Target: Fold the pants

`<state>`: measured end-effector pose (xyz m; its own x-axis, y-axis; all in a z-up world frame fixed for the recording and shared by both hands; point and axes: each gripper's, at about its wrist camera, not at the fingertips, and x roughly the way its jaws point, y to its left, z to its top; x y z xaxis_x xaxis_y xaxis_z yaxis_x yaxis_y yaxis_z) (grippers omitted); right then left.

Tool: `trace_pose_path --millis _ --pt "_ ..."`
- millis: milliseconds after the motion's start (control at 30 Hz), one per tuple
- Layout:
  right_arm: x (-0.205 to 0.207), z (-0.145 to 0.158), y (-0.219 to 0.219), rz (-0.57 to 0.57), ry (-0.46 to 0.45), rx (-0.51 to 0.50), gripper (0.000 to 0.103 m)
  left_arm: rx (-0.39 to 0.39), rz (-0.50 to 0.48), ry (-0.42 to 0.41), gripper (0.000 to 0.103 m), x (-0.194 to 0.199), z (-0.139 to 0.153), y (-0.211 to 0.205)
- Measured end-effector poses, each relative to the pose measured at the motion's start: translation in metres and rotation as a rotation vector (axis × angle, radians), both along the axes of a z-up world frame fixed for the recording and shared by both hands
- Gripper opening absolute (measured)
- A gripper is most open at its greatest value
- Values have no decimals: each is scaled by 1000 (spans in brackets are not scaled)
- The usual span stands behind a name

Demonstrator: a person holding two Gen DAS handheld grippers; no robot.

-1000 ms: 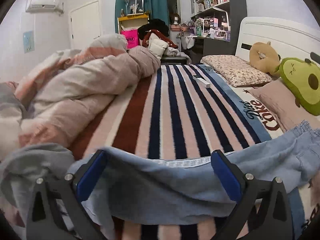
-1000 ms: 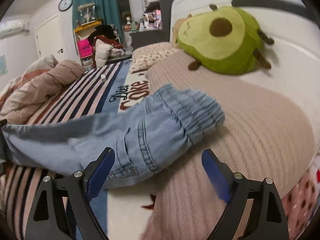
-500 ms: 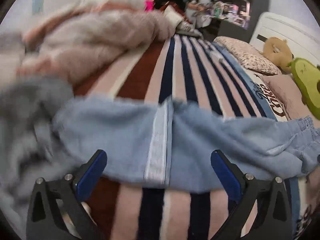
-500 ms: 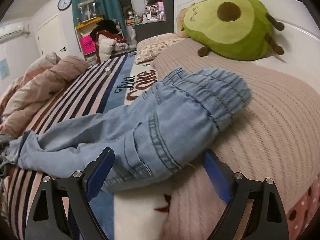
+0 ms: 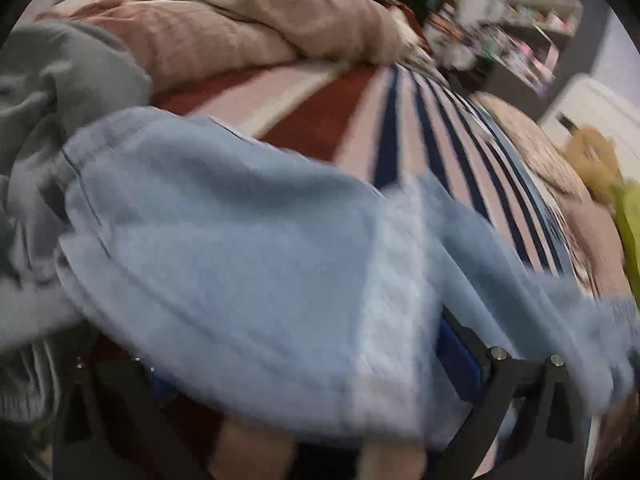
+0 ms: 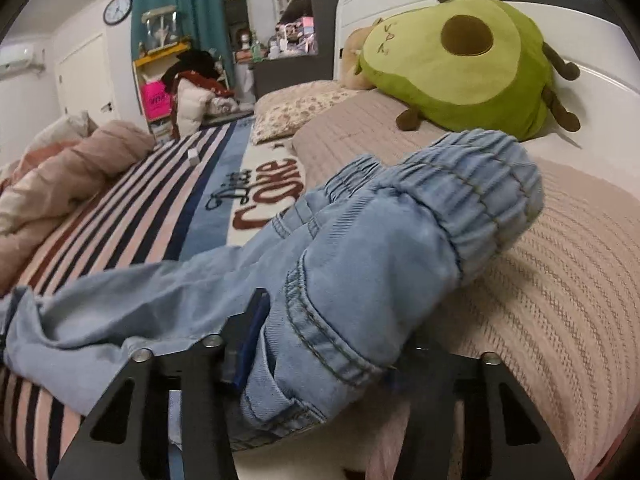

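Observation:
Light blue denim pants (image 6: 360, 248) lie across the striped blanket (image 6: 132, 216), their elastic waistband (image 6: 480, 184) up on the beige pillow. My right gripper (image 6: 328, 344) sits at the pocket side below the waistband. Its jaws are closing, and a bunch of denim is pinched between them. The left pad (image 6: 256, 324) presses the cloth, while the right finger is hidden behind it. In the blurred, tilted left wrist view the leg end of the pants (image 5: 248, 240) drapes over my left gripper (image 5: 308, 368). Its fingers stand wide apart, with only the right pad (image 5: 456, 356) showing.
A crumpled pink duvet (image 5: 240, 28) and a grey garment (image 5: 52, 92) lie left of the leg end. An avocado plush (image 6: 472, 64) leans on the white headboard (image 6: 600, 52), with a floral pillow (image 6: 296, 112) beside it. A small white object (image 6: 193, 157) rests on the blanket.
My left gripper sank and rolled onto the leg end, so denim now covers its fingers. My right gripper moved in on the waistband side, and its jaws narrowed around the denim.

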<state>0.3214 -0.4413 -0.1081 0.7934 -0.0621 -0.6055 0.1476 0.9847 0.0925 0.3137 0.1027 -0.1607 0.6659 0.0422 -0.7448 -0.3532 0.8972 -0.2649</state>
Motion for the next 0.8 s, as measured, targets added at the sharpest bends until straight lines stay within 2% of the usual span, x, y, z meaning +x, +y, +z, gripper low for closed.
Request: trace_pose_path --millis 33,100,133,167,267,367,500,600,800 --pt "-1 2 1 -3 -17 -9 21 0 24 -22 101 3 1 6" --pt "-7 4 5 9 -61 -32 17 -1 55 -34 79 9 0 16" --pt "-10 5 6 13 -72 -36 16 0 63 -37 55 9 0 18" --pt "-12 6 7 18 -87 -33 15 3 63 -42 36 9 1 19" --pt "-20 11 0 15 -127 2 12 0 50 -88 19 3 8 22" --pt "-27 19 -6 5 -152 13 10 28 32 -140 15 -5 26 19" --pt "-38 29 -11 10 -157 21 9 40 6 -180 14 -15 56 11" --pt "-55 40 -17 7 -177 36 9 58 -18 -205 14 -37 79 3" --pt "-111 68 -28 8 -185 42 9 31 -79 -214 14 -104 109 -4"
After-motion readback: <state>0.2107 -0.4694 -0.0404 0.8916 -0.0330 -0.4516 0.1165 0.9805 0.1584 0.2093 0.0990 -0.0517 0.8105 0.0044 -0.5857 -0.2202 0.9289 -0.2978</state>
